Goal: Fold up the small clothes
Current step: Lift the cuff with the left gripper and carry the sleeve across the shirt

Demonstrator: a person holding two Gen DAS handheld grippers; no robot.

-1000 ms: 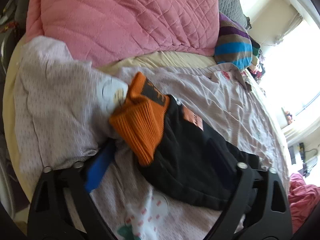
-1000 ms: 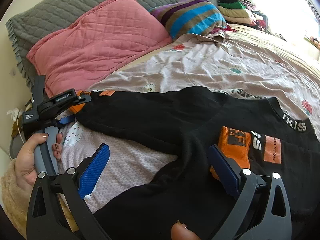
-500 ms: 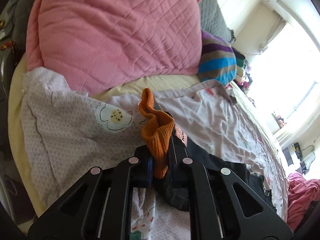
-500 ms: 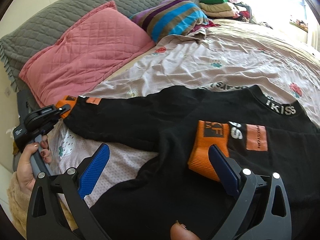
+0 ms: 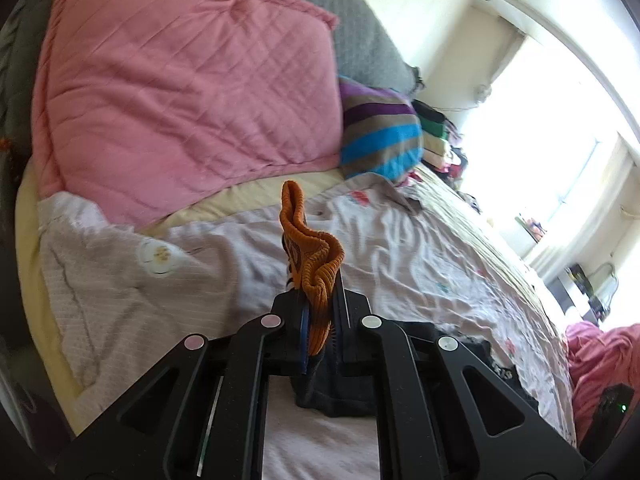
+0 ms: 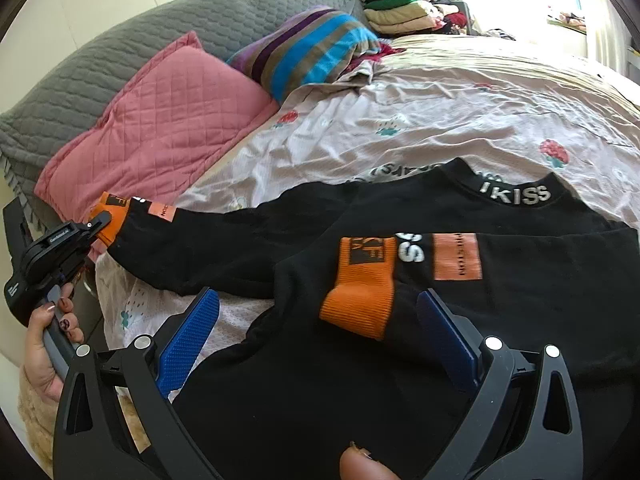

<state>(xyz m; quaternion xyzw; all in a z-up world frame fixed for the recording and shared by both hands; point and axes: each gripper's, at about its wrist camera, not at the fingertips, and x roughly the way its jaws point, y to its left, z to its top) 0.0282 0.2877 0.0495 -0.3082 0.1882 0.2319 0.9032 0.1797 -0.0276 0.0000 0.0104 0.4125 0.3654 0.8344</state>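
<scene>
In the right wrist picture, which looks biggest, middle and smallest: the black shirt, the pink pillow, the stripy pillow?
1. Black shirt, though it lies nearest the camera.
2. Pink pillow.
3. Stripy pillow, though it lies farther back, so its true size next to the pink one is unsure.

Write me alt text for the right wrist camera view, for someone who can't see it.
An open right claw hovers over a black sweater spread on a bed, one orange cuff folded across its front. At far left, the left claw is shut on the other sleeve's orange cuff. A pink pillow and striped pillow lie behind.
</scene>
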